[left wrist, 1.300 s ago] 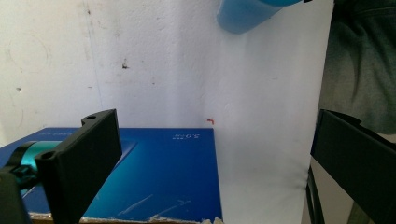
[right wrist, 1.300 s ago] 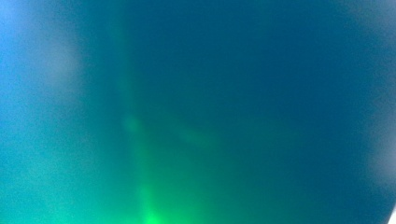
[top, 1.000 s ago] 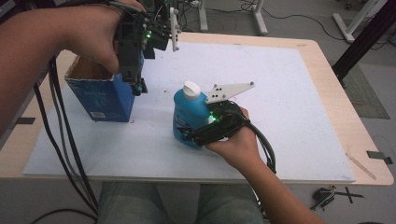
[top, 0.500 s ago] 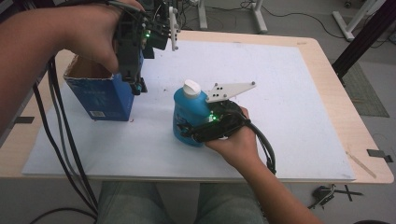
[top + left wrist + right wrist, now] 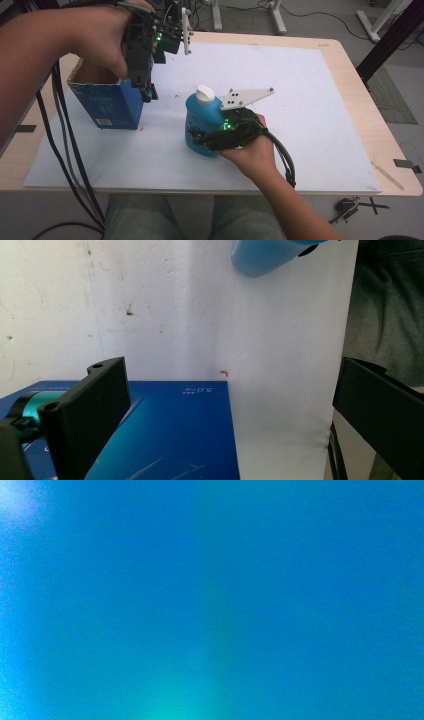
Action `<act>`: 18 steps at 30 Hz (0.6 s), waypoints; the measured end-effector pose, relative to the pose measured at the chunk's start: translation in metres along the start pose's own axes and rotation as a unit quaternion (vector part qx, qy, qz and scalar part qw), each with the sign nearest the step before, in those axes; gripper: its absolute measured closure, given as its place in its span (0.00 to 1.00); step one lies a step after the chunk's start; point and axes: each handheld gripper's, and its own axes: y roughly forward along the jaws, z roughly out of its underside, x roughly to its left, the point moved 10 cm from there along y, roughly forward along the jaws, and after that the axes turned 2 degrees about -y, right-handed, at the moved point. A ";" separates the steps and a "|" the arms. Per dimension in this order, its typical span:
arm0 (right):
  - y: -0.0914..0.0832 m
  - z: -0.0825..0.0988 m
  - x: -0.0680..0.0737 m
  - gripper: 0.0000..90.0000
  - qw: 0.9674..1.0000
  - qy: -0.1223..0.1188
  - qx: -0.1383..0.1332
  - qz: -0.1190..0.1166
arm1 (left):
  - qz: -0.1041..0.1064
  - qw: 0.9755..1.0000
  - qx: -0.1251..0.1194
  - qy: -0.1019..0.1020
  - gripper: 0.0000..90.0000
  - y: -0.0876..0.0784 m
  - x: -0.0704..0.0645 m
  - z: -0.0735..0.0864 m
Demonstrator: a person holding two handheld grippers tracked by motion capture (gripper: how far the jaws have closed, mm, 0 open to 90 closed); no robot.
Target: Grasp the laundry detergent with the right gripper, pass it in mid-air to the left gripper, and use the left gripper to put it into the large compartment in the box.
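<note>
While the right gripper [image 5: 202, 141] has just been closing its jaws around the upright blue bottle [image 5: 202, 120], which sits between them, the left gripper [image 5: 147, 92] hangs wide open over the blue box [image 5: 107, 102], one jaw against its side.

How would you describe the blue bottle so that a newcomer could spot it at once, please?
Start at the white sheet that covers the wooden table. Near its middle, right of the open dark blue box, stands the bottle, with the right gripper around it. It alone is rounded, bright blue and topped with a white cap.
</note>
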 end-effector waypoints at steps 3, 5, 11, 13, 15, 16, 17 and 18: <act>0.000 -0.002 0.002 0.47 1.000 -0.022 -0.009 0.004 | 0.000 1.000 -0.002 0.000 0.02 0.001 0.000 -0.001; -0.001 -0.003 0.002 0.49 0.999 -0.029 -0.011 0.010 | 0.000 1.000 0.001 0.000 0.02 0.001 -0.001 -0.001; -0.002 -0.003 0.004 0.51 0.999 -0.045 -0.006 0.007 | 0.007 1.000 0.001 0.001 0.02 0.001 -0.005 -0.004; -0.003 -0.005 0.005 0.51 0.999 -0.051 -0.005 0.000 | 0.008 1.000 0.002 0.001 0.02 0.000 -0.007 -0.005; -0.005 -0.008 0.006 0.51 0.998 -0.054 -0.006 -0.007 | 0.009 1.000 -0.001 0.002 0.02 -0.001 -0.009 -0.007; -0.007 -0.011 0.007 0.51 0.998 -0.056 -0.007 -0.009 | 0.008 1.000 -0.001 0.004 0.02 -0.001 -0.010 -0.007; -0.008 -0.013 0.007 0.51 0.998 -0.057 -0.008 -0.012 | 0.009 1.000 -0.001 0.004 0.02 -0.002 -0.011 -0.008; -0.009 -0.015 0.007 0.51 0.998 -0.058 -0.008 -0.014 | 0.009 1.000 -0.001 0.004 0.02 -0.002 -0.011 -0.008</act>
